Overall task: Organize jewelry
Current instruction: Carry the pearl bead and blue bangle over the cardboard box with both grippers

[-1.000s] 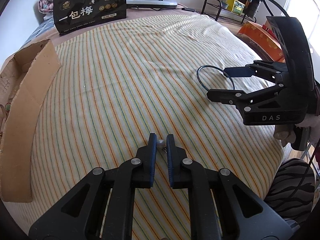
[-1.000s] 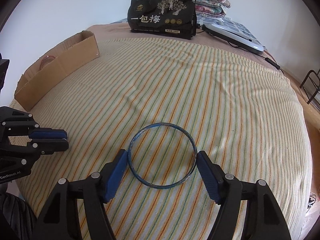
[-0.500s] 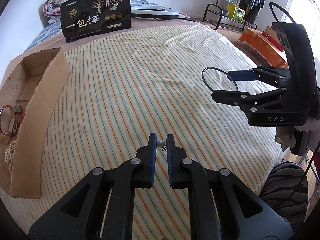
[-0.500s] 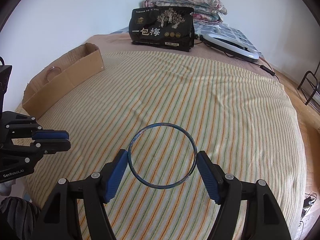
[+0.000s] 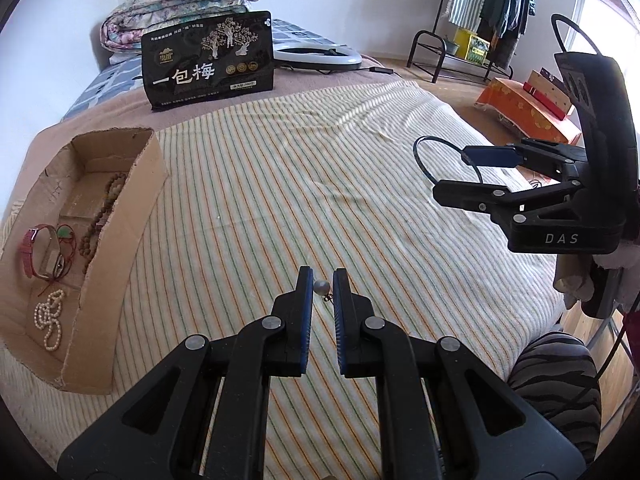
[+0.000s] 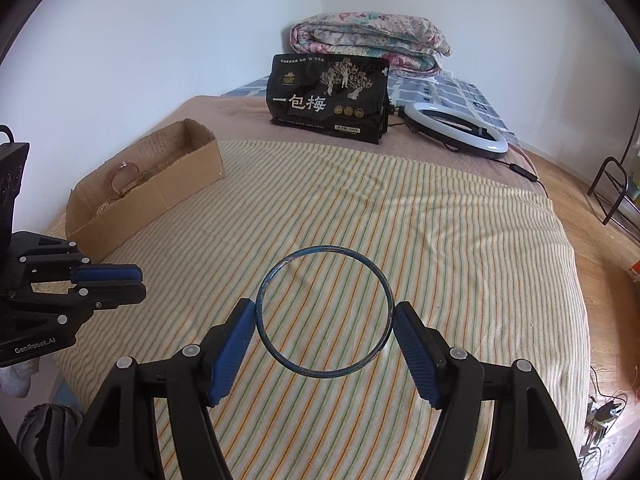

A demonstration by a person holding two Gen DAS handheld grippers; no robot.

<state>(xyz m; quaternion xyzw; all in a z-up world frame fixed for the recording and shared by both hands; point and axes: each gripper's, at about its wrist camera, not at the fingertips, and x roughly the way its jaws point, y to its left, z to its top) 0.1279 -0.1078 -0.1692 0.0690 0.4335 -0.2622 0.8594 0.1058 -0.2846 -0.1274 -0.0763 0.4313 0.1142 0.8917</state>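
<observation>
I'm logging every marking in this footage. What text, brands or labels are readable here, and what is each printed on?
"一包梅": large white characters on the black pouch standing beyond the striped blanket.
"DAS": on the body of the right gripper, seen from the left wrist.
"GenRobot.AI": on the body of the left gripper, seen from the right wrist.
Smaller print and the gold seals on the pouch: too small to read.

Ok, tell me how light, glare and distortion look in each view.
Left wrist view: the window at top right is blown out, the striped blanket bulges with fisheye curve. Right wrist view: even daylight, sharp blue bangle, dark vignette at the corners.
</observation>
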